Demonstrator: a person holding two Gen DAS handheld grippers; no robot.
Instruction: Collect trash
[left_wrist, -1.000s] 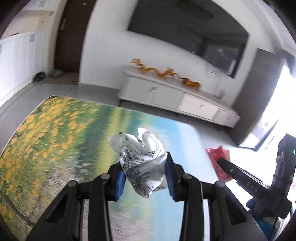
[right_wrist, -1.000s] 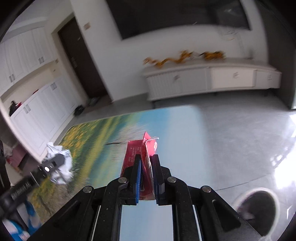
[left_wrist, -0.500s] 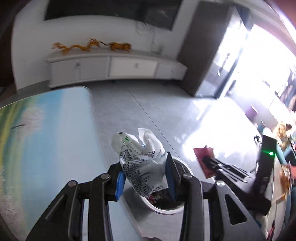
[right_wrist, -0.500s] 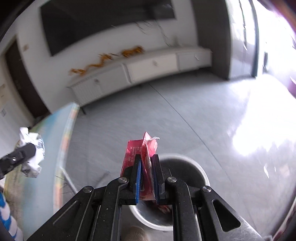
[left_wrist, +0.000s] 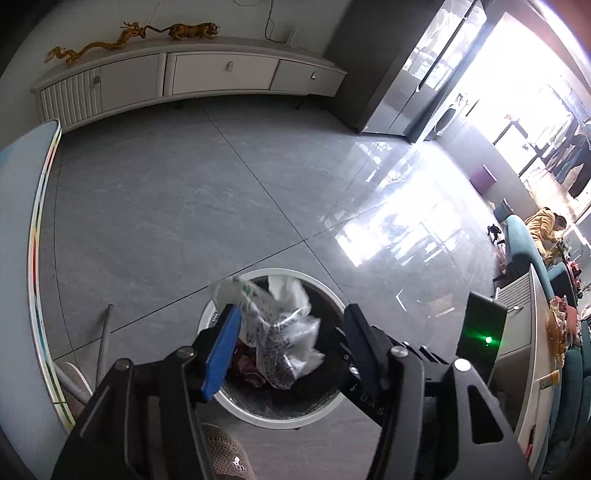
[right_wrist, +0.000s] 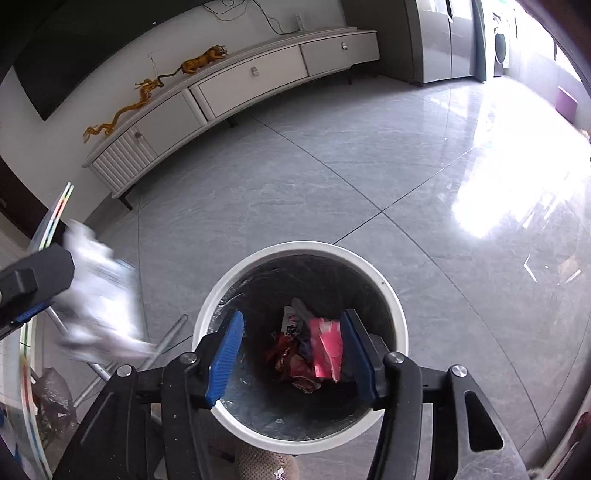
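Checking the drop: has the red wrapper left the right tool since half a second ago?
Yes. The red wrapper dropped from the open right tool into the white bin.

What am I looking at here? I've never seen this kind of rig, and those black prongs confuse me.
There is no robot: a person carries a handheld two-finger gripper in each hand, and each has a fisheye camera looking along its blue-padded fingers. Both views look down at a white trash bin on the grey tile floor. In the right wrist view, the right gripper is open above the bin, with a red wrapper among the trash inside. In the left wrist view, the left gripper is open too, and a crumpled white printed wrapper sits between its fingers over the bin, apparently just released.
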